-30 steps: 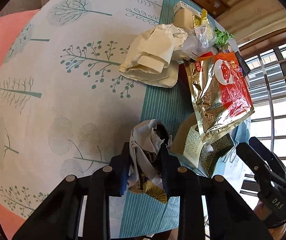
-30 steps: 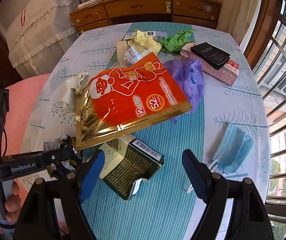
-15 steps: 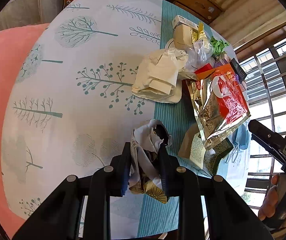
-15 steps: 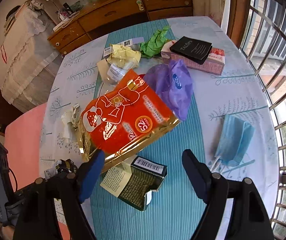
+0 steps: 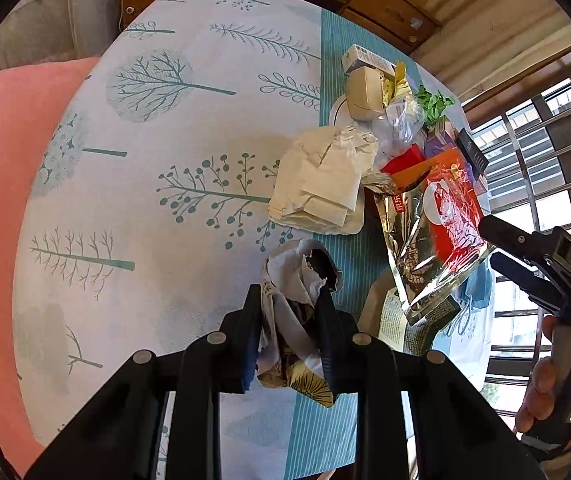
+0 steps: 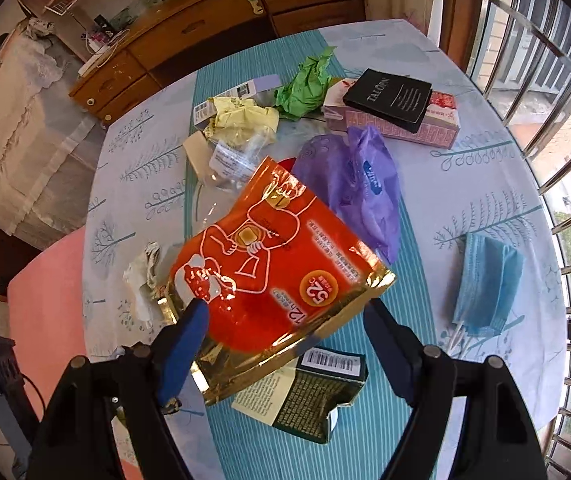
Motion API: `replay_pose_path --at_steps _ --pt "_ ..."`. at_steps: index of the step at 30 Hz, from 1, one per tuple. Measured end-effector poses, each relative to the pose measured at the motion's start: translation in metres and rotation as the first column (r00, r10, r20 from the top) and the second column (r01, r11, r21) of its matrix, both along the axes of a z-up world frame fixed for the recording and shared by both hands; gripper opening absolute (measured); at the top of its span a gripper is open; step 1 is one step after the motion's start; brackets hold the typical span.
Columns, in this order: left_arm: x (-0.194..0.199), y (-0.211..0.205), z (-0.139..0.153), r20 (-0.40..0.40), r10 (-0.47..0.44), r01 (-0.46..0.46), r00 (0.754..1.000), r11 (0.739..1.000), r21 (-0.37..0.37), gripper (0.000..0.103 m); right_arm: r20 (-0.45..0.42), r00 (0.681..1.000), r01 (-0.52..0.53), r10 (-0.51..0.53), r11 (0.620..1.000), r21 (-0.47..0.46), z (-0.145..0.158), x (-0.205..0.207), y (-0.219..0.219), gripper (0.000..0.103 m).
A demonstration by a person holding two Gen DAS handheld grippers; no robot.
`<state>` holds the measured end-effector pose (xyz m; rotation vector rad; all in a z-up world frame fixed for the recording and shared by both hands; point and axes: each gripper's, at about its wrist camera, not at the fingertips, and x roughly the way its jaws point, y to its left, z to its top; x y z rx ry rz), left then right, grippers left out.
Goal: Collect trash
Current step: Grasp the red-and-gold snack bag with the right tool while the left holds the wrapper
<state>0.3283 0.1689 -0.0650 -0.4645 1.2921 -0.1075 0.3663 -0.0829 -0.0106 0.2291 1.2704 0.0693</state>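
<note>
The left claw (image 5: 289, 312) grips a crumpled wrapper (image 5: 297, 280); the right claw (image 6: 285, 320) gapes wide, empty, over the foil pouch (image 6: 273, 264). Much litter remains toward twelve o'clock on the table (image 6: 485, 184).

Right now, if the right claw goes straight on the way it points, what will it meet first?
Most likely the red and gold foil pouch, which lies between the open right claw's tips; depth is unclear.

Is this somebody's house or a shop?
Most likely a room in someone's home. A table with a tree-print cloth is strewn with everyday litter, a wooden chest of drawers stands against the wall behind it, and a barred window looks out on buildings.
</note>
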Motion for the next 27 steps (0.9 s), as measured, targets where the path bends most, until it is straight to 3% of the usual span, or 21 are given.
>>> replay_pose_path --at_steps 5,11,14,23,27 --pt "0.003 0.01 -0.003 -0.01 0.0 0.0 1.0 1.0 -0.004 0.024 0.031 1.0 -0.002 0.002 1.0 0.0 0.008 0.004 0.009 0.088" --pt "0.007 0.015 -0.007 -0.023 0.002 -0.002 1.0 1.0 -0.01 0.024 -0.048 0.998 0.042 -0.041 0.999 0.032 -0.016 0.018 0.016 0.09" --pt "0.008 0.015 -0.008 -0.025 -0.006 0.006 1.0 1.0 -0.004 0.024 -0.1 0.993 0.071 -0.069 0.997 0.019 -0.038 0.023 0.017 0.097" --pt "0.005 0.017 -0.009 -0.03 -0.03 0.03 0.999 0.999 0.012 0.024 -0.17 0.97 0.194 -0.173 0.974 0.116 -0.068 0.029 0.008 0.098" --pt "0.004 0.02 -0.009 -0.029 -0.029 0.03 0.999 0.999 0.015 0.024 -0.172 0.968 0.212 -0.185 0.964 0.158 -0.059 0.026 0.006 0.098"
